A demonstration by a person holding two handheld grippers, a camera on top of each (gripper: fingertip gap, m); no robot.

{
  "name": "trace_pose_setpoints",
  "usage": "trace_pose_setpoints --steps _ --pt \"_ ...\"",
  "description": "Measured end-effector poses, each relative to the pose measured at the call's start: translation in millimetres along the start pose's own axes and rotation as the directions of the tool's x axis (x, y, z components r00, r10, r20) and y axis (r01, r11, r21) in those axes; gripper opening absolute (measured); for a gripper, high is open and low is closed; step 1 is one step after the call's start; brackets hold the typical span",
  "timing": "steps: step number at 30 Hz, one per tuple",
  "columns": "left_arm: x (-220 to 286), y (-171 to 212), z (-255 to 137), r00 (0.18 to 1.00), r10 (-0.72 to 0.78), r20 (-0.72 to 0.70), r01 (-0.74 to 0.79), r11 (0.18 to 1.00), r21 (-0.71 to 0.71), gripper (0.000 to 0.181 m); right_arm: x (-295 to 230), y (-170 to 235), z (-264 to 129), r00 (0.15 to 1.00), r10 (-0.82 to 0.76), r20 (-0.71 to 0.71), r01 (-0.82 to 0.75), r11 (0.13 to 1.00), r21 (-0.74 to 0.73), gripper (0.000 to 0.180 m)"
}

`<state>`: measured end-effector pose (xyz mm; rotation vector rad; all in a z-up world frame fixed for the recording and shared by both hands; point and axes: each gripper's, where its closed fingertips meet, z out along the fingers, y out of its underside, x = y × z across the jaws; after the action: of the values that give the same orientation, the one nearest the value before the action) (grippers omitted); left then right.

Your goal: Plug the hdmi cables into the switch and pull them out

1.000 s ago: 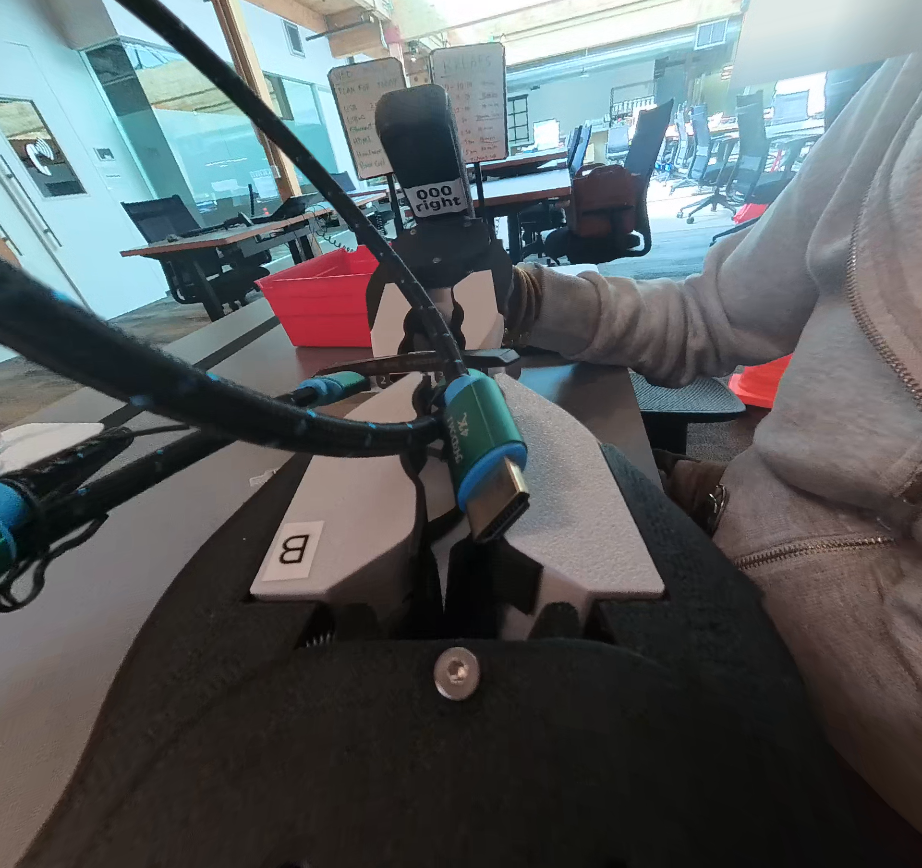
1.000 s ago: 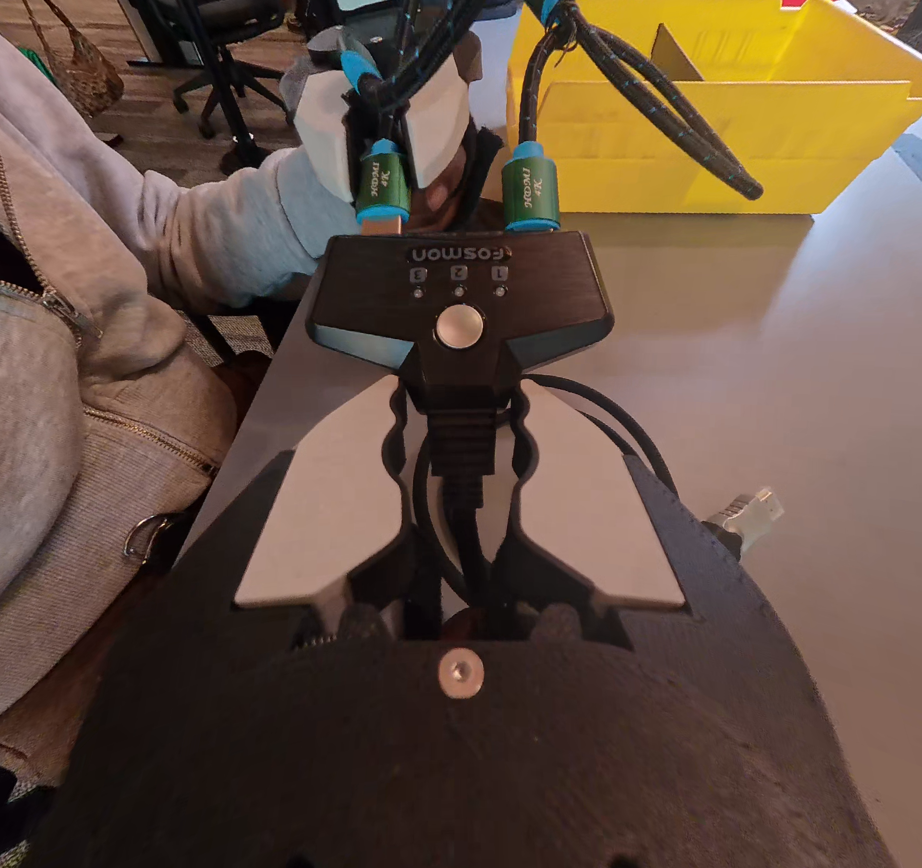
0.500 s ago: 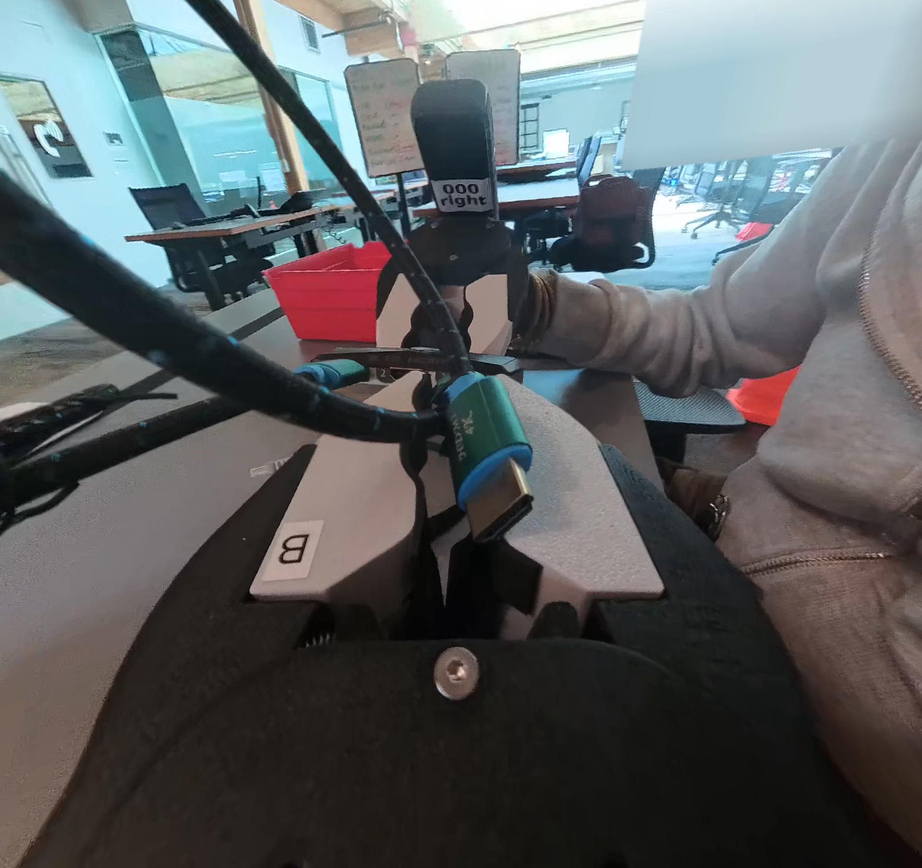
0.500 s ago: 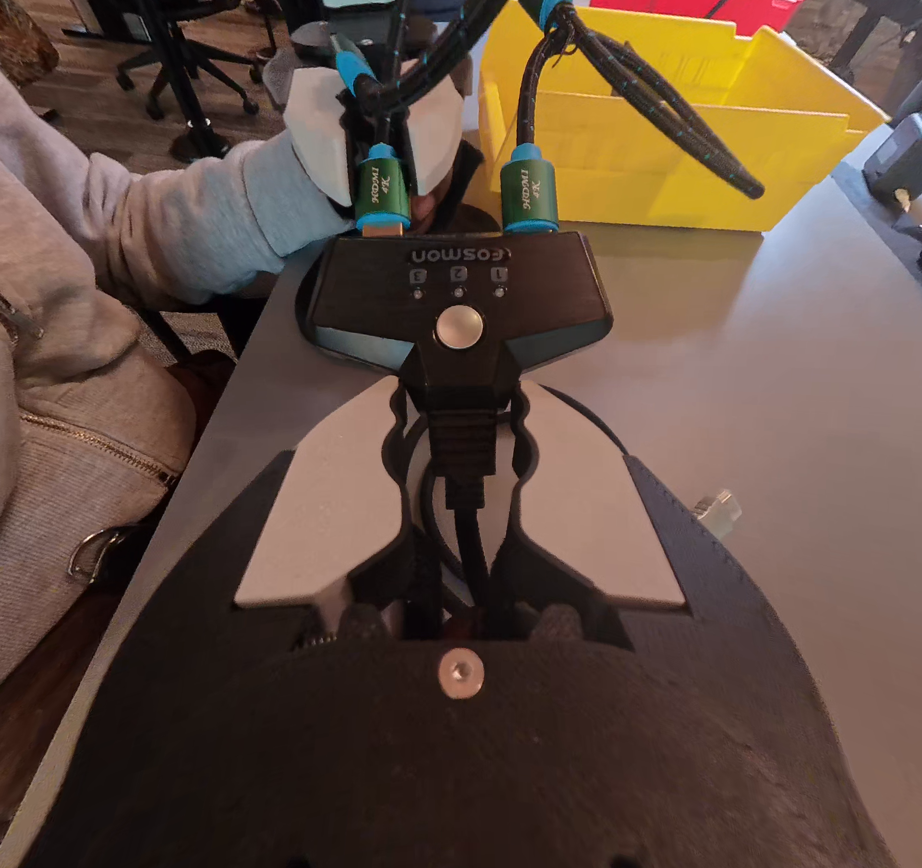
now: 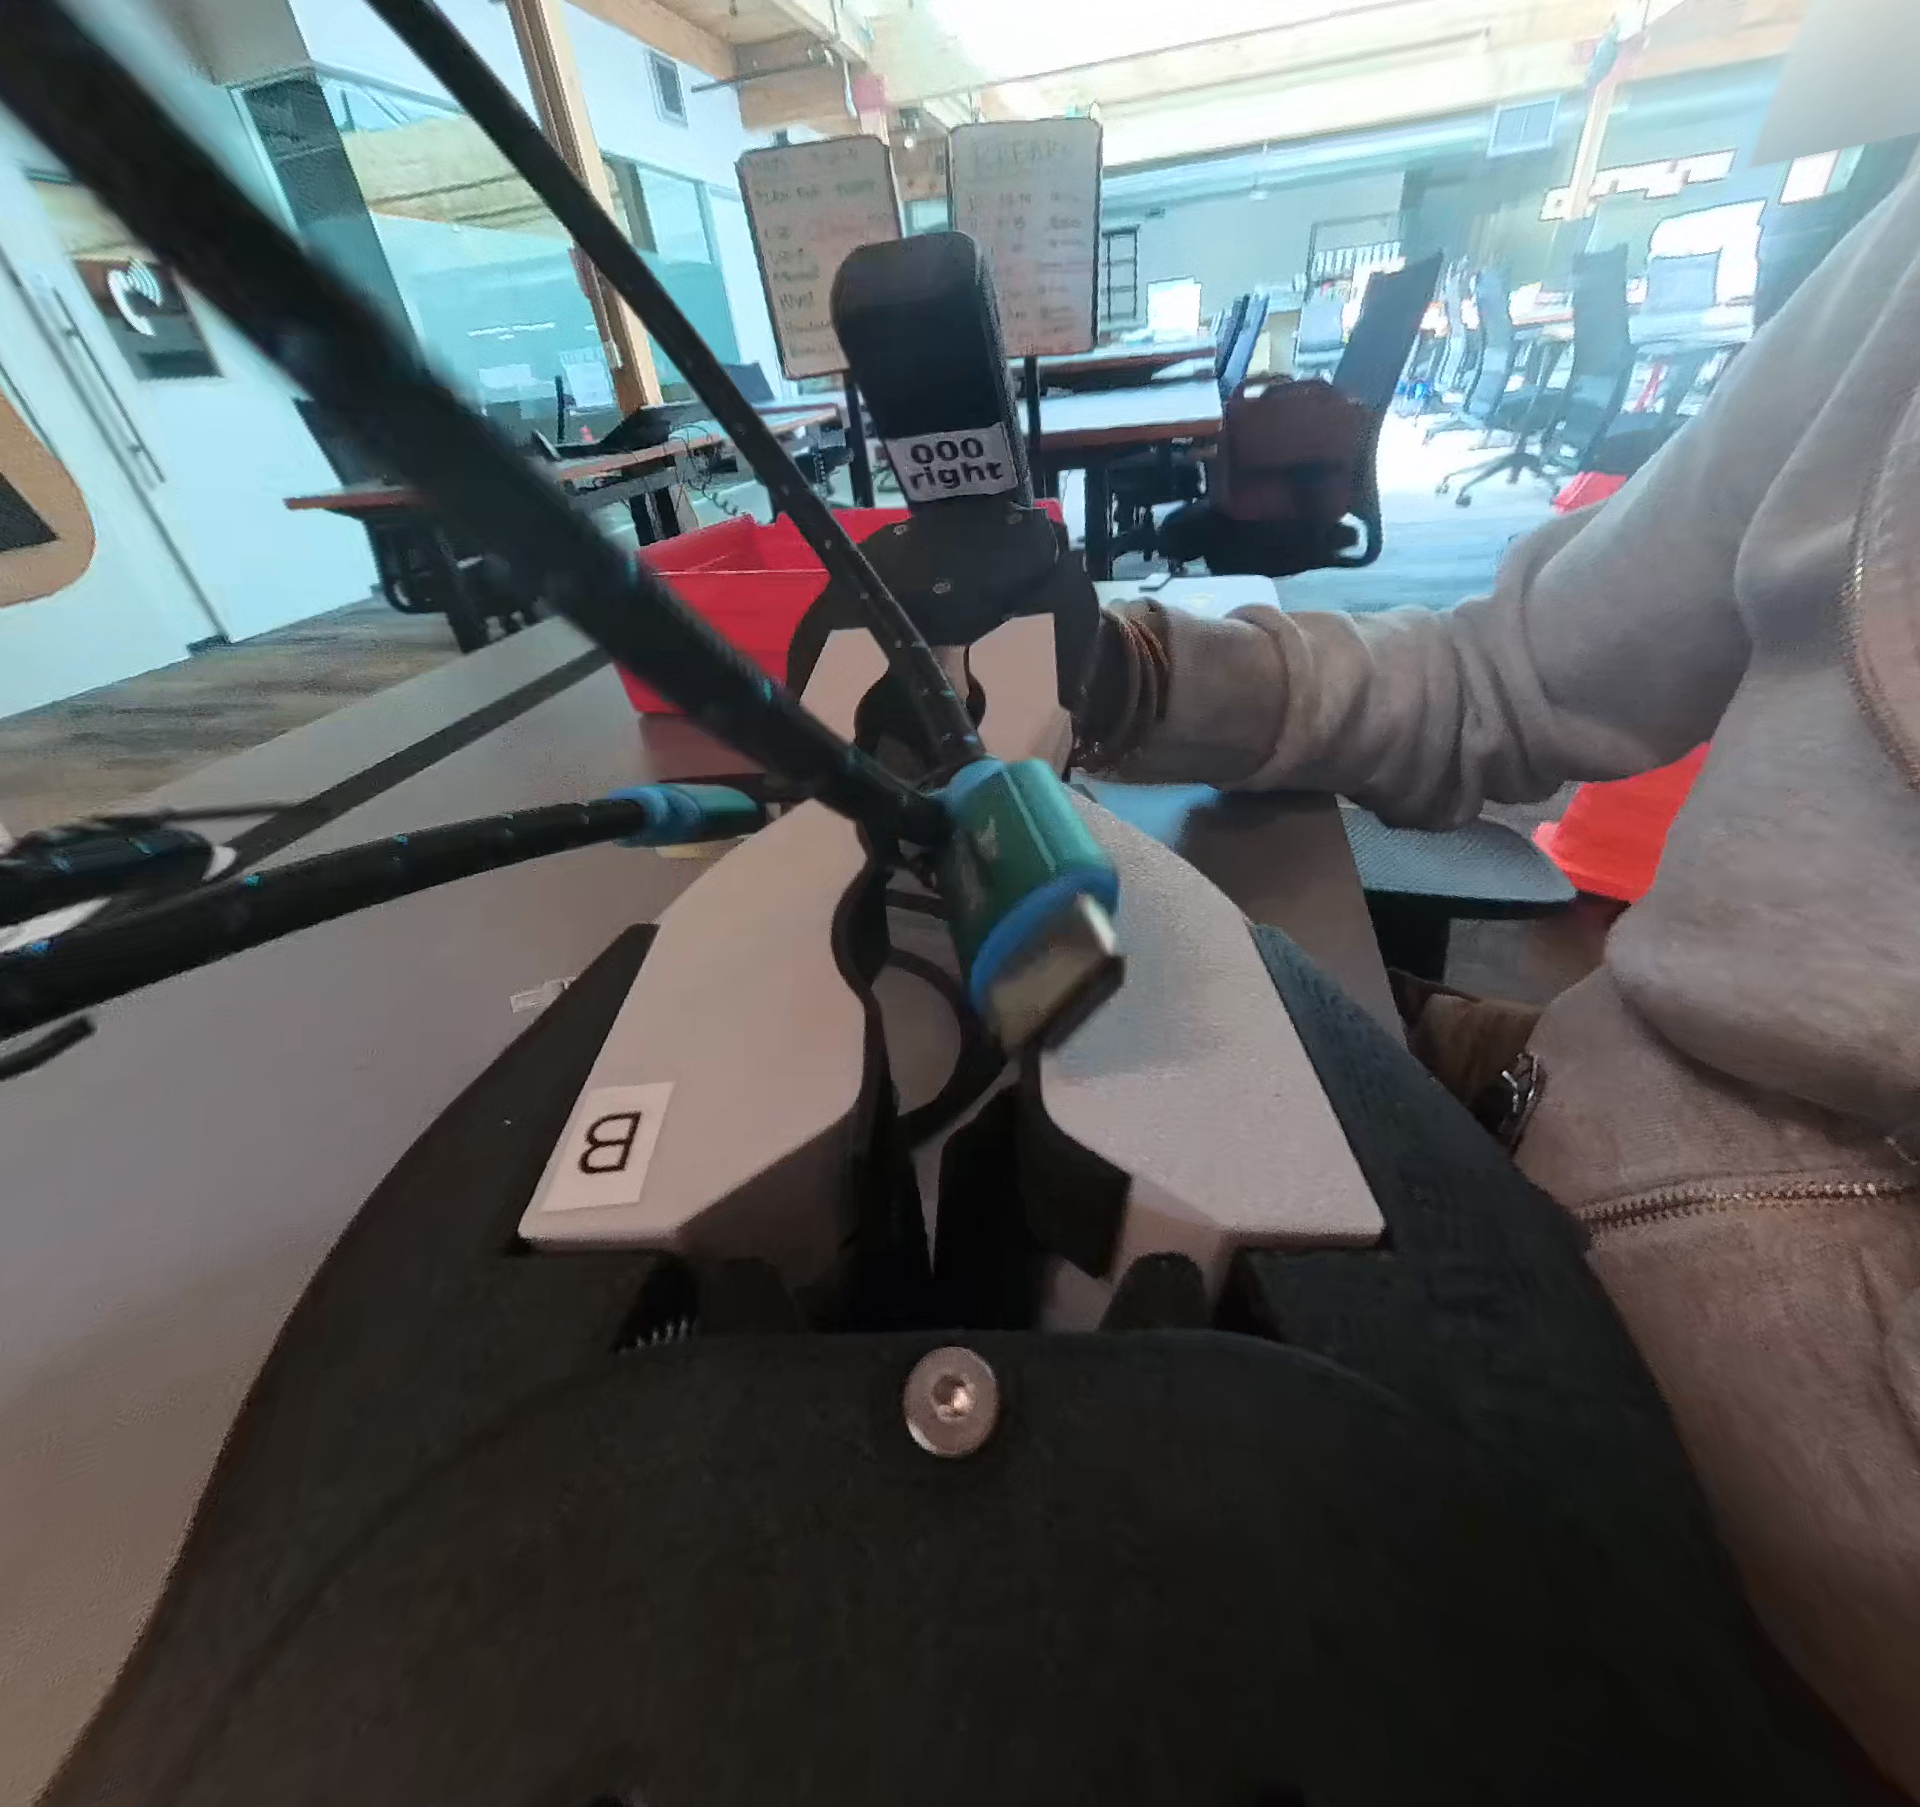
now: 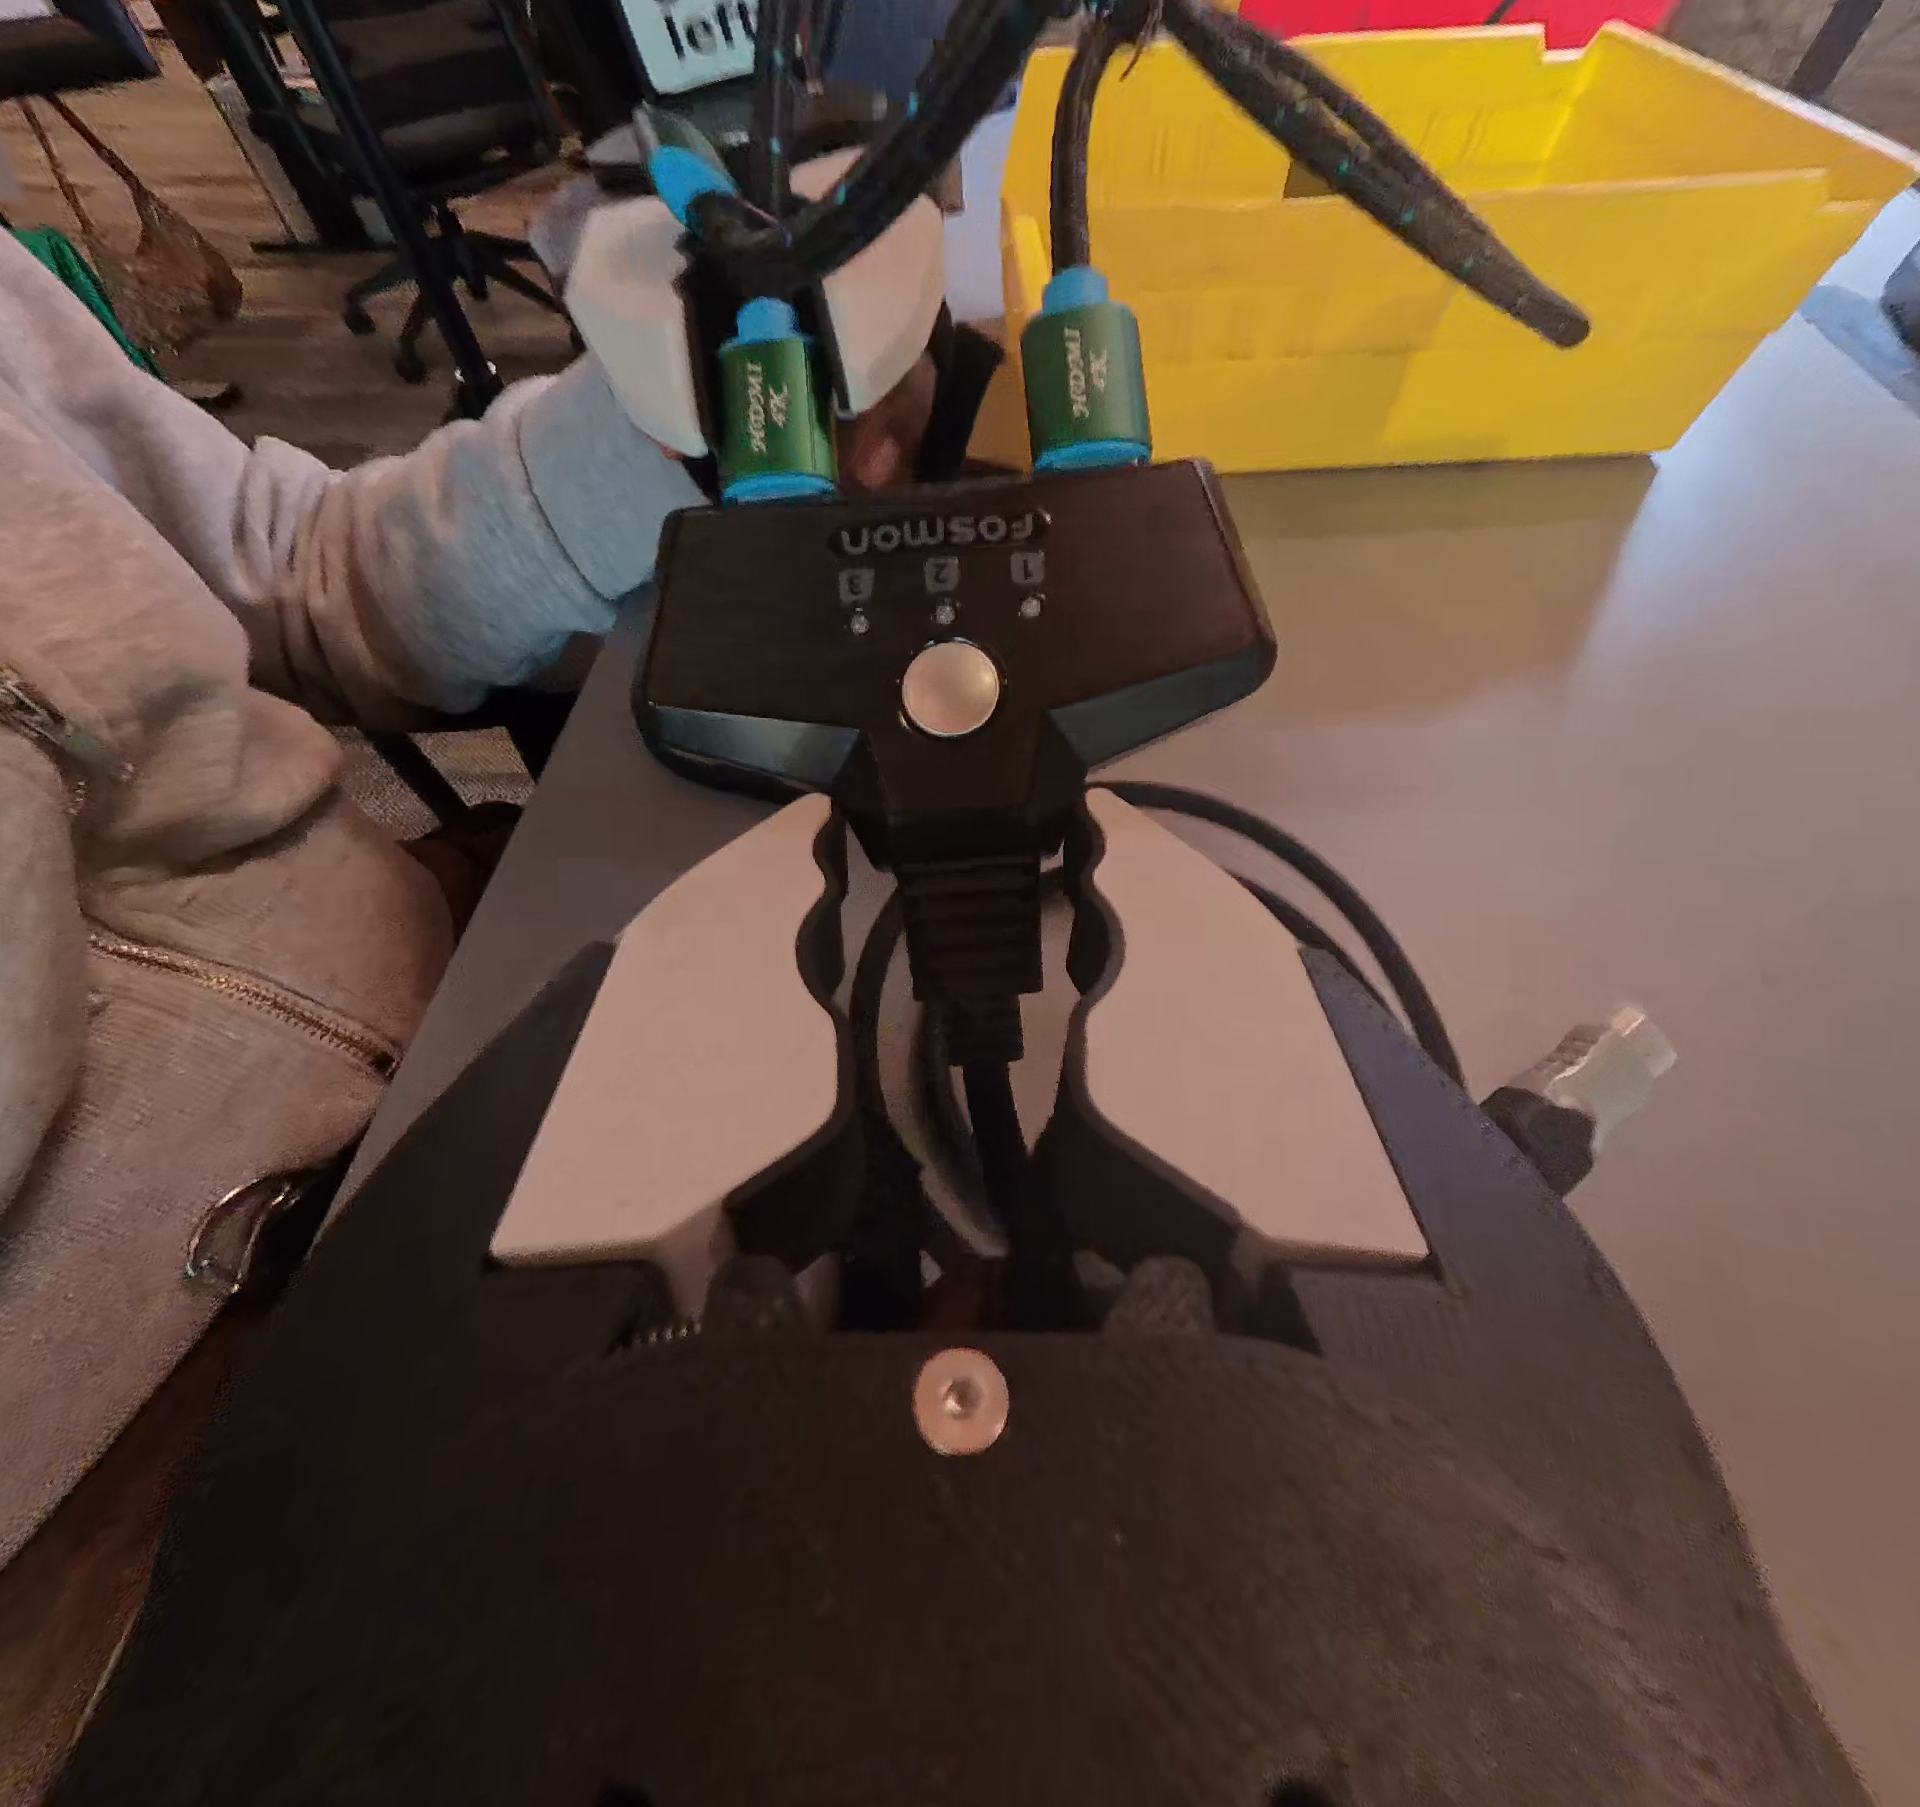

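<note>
Showing the task midway: right gripper (image 6: 961,884) clamped on the switch (image 6: 951,630) on the table (image 6: 1558,718); one plug (image 6: 1086,386) seated, a second plug (image 6: 777,417), gripped by the left gripper (image 6: 764,303), at its port, apparently not fully in; all pulling-out remains

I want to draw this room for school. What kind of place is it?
Probably an open-plan office. Long desks and rolling chairs fill the room, two whiteboards stand in the middle, and glass-walled rooms line one side.
</note>
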<state>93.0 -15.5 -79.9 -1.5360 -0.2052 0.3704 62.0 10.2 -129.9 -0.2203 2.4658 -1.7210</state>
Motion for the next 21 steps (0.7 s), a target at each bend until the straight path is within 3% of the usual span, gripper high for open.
trace_pose_setpoints --steps 3,8,13,18,21 --pt "0.3 7.3 0.2 0.998 0.053 0.020 -0.051 0.996 -0.076 0.021 3.1 8.3 5.5 0.999 -0.019 -0.027 0.018 0.999 -0.047 0.040" --pt "-1.2 -23.2 -4.7 0.997 0.051 0.051 -0.057 0.991 0.122 0.022 -4.9 -18.9 0.5 1.000 -0.003 0.010 0.002 0.994 0.107 0.040" --pt "-7.1 -35.0 -13.5 0.992 0.065 0.106 -0.087 0.973 0.212 0.035 -2.7 -39.1 1.6 0.996 -0.050 -0.069 0.062 0.978 0.199 0.040" --pt "-35.7 -73.5 -62.9 0.948 -0.008 0.319 -0.164 0.846 0.507 0.036 22.9 -49.2 -18.9 0.977 -0.020 -0.215 0.075 0.965 0.251 0.039" --pt "-65.7 -76.0 -92.4 0.859 -0.132 0.494 -0.200 0.803 0.562 0.034 36.1 -70.4 -36.3 0.957 -0.020 -0.291 0.107 0.952 0.287 0.039"
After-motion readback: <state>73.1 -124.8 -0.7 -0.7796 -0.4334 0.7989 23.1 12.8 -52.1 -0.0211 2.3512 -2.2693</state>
